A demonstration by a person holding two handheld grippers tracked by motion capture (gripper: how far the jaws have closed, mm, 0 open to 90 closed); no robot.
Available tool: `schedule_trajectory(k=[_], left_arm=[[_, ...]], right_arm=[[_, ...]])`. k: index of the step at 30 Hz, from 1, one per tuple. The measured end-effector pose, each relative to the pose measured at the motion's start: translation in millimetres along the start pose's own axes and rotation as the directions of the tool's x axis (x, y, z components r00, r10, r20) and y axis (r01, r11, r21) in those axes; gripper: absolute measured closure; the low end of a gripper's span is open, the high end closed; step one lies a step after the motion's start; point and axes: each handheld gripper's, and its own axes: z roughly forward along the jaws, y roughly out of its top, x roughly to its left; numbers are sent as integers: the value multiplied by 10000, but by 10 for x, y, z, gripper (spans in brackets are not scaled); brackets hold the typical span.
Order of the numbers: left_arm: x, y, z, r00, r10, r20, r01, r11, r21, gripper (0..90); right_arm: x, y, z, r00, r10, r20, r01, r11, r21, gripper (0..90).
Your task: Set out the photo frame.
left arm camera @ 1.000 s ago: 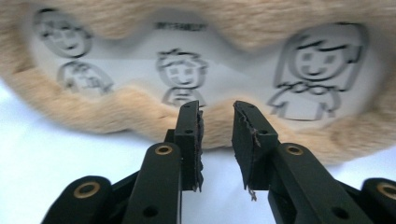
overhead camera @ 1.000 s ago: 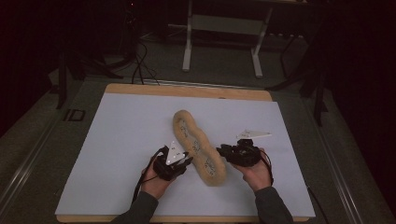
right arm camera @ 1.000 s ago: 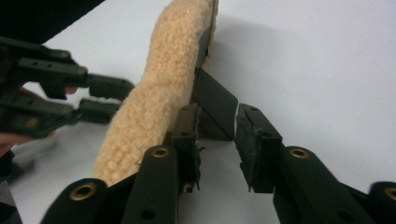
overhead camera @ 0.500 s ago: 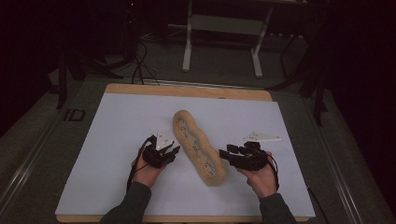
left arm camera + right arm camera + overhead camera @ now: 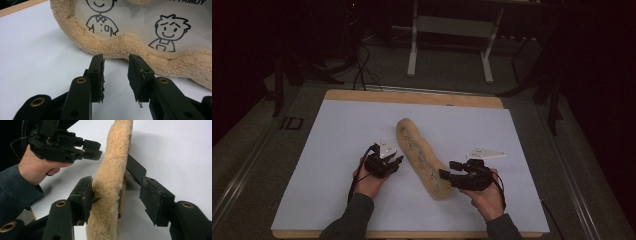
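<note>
The left gripper (image 5: 115,67) is open and empty, just beside the fleece case (image 5: 422,156). The right gripper (image 5: 117,195) has just been opening; the case's edge stands between its jaws, one pad touching.

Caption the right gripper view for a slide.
Right gripper opening around the fleecy pouch's edge, left gripper beside it.

In the left gripper view, we see the fleece pouch (image 5: 120,47) cut off at the top and right edges, and lettering at the top right is cropped, so we cannot read it whole. In the right gripper view, the pouch runs off the top and bottom edges and hides part of the right gripper (image 5: 117,195). From the high view, the pouch's drawings are too small to make out.
</note>
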Motion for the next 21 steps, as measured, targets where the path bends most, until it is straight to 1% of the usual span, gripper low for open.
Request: schedule_trajectory(k=[2, 6, 9, 10, 14, 16, 17, 18, 21], left_arm=[[-8, 2, 5, 10000, -15, 37, 16, 10000, -39, 656], [-17, 8, 10, 10000, 34, 57, -33, 10000, -48, 656], [-3, 4, 12, 10000, 5, 15, -5, 10000, -21, 656], [5, 4, 10, 10000, 28, -3, -28, 10000, 1, 656], [41, 1, -6, 9999, -74, -82, 74, 10000, -10, 656], [59, 4, -14, 9999, -67, -117, 67, 10000, 15, 655], [70, 9, -20, 9999, -93, -139, 93, 10000, -5, 653], [77, 12, -26, 9998, -118, -142, 118, 9999, -11, 653], [107, 25, -45, 9997, -116, -228, 116, 9999, 7, 651]], right_arm=[[-4, -7, 11, 10000, 22, -1, -22, 10000, 28, 414], [4, -31, 54, 9999, -95, 55, 93, 9997, 244, 405], [12, -58, 122, 9996, -227, 144, 219, 9984, 514, 407], [14, -72, 166, 9993, -288, 235, 272, 9973, 677, 414], [27, -101, 252, 9982, -422, 433, 382, 9953, 895, 459], [34, -111, 279, 9979, -490, 418, 451, 9948, 915, 512], [42, -112, 283, 9978, -538, 397, 500, 9946, 914, 556], [48, -112, 280, 9976, -627, 299, 598, 9940, 914, 597], [76, -107, 271, 9926, -1105, 513, 1053, 9899, 944, 612]])
